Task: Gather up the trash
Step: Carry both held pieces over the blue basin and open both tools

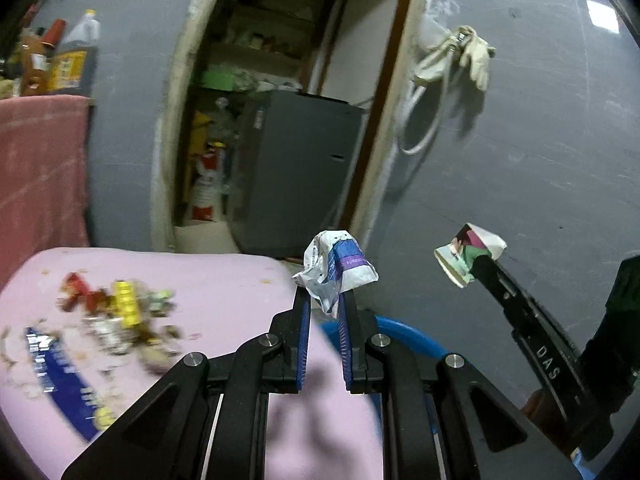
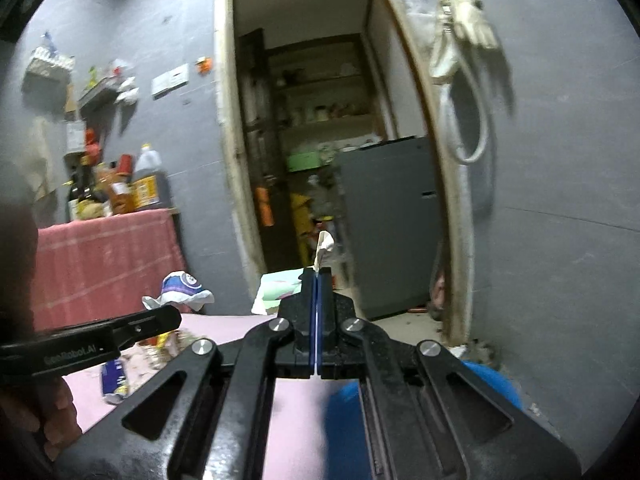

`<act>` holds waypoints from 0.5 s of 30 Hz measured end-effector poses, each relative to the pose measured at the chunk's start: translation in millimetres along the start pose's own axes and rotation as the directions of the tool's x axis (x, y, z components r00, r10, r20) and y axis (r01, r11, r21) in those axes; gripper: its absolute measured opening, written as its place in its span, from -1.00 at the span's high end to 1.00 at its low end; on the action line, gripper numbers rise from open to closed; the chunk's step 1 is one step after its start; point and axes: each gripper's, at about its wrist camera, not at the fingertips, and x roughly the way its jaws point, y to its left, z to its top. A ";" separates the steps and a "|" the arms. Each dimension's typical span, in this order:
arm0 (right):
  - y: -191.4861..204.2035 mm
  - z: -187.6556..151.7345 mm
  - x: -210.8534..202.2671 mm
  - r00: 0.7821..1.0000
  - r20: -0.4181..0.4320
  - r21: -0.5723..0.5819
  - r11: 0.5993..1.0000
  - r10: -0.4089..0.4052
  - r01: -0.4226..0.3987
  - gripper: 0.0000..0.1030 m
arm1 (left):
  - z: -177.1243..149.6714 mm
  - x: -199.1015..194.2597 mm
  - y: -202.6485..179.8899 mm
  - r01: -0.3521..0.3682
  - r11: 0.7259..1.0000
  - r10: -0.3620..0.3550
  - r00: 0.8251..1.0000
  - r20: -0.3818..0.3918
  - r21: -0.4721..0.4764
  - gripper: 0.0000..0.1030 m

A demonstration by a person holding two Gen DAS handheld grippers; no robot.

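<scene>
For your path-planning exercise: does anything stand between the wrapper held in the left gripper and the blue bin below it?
Nothing visible does. The left gripper holds the crumpled wrapper in open air, and the blue bin rim shows just beneath and beyond it. The pink table edge lies to the left, not across the drop.

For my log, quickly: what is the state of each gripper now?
Left gripper: closed on a crumpled white-and-purple wrapper.
Right gripper: closed on a flat printed packet.

A crumpled white-and-purple wrapper (image 1: 336,268) is up in the air, just past the far edge of the pink counter (image 1: 224,280). A folded printed paper scrap (image 1: 468,252) hangs further right of that counter. More crumbs and wrappers (image 1: 116,316) lie scattered on its left part, next to a blue packet (image 1: 60,380).
</scene>
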 end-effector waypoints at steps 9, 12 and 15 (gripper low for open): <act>-66.2 -8.7 13.0 0.986 -0.108 0.142 0.980 -0.123 0.138 0.99 | 5.1 74.0 -40.3 0.071 0.997 -0.067 0.985 -0.157 0.021 0.79; -81.3 -14.8 24.8 0.975 -0.182 0.179 0.971 -0.124 0.157 0.99 | -2.5 106.3 -45.2 0.076 0.997 -0.075 0.965 -0.252 -0.007 0.78; -95.2 -24.1 37.1 0.958 -0.263 0.219 0.960 -0.116 0.177 0.98 | -9.1 134.9 -48.9 0.053 0.999 -0.047 0.941 -0.335 0.008 0.78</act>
